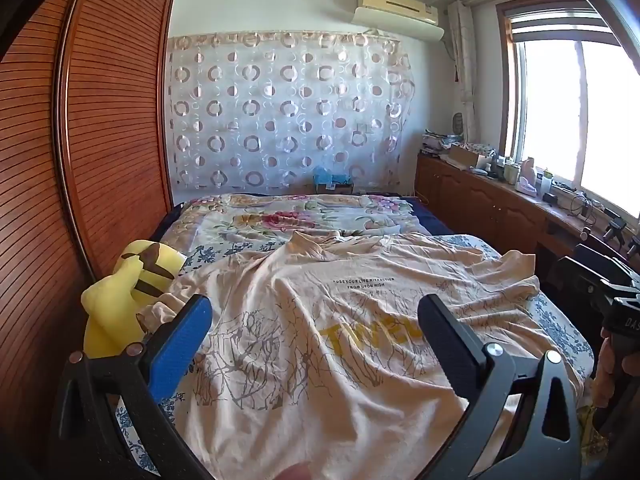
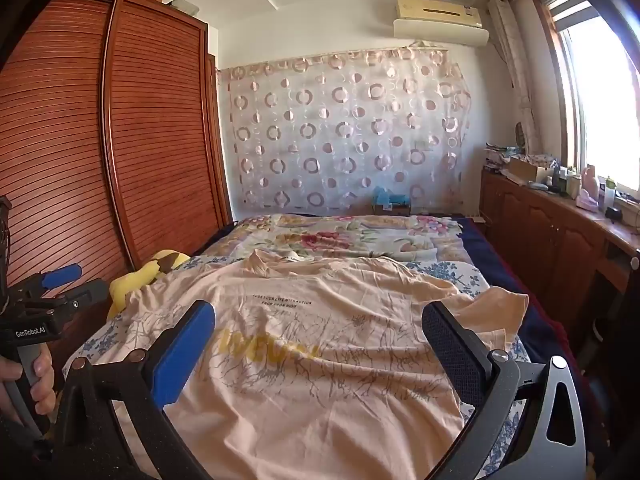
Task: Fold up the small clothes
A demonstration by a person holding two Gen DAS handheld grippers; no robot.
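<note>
Take the T-shirt as your landmark: it lies spread, print side up and wrinkled, across the near part of the bed, collar toward the far end.

Left of the T-shirt stands the louvred wooden wardrobe, and wedged between it and the shirt's left sleeve sits a yellow plush toy, touching the sleeve's edge.

Your left gripper hovers over the T-shirt's lower half, its fingers spread wide apart with nothing between them; the yellow lettering shows in the gap. In the right wrist view you can see that same gripper at the left edge, with your hand wrapped round its handle.

Your right gripper hangs over the T-shirt's right half, fingers likewise wide apart and holding nothing. The shirt's right sleeve lies just beyond the right finger, reaching the bed's edge.

Beyond the T-shirt's collar a floral quilt covers the far part of the bed, and behind that a circle-patterned curtain hangs on the wall under an air conditioner.

Right of the T-shirt, past the bed, a wooden bench cluttered with bottles and boxes runs beneath the bright window.
</note>
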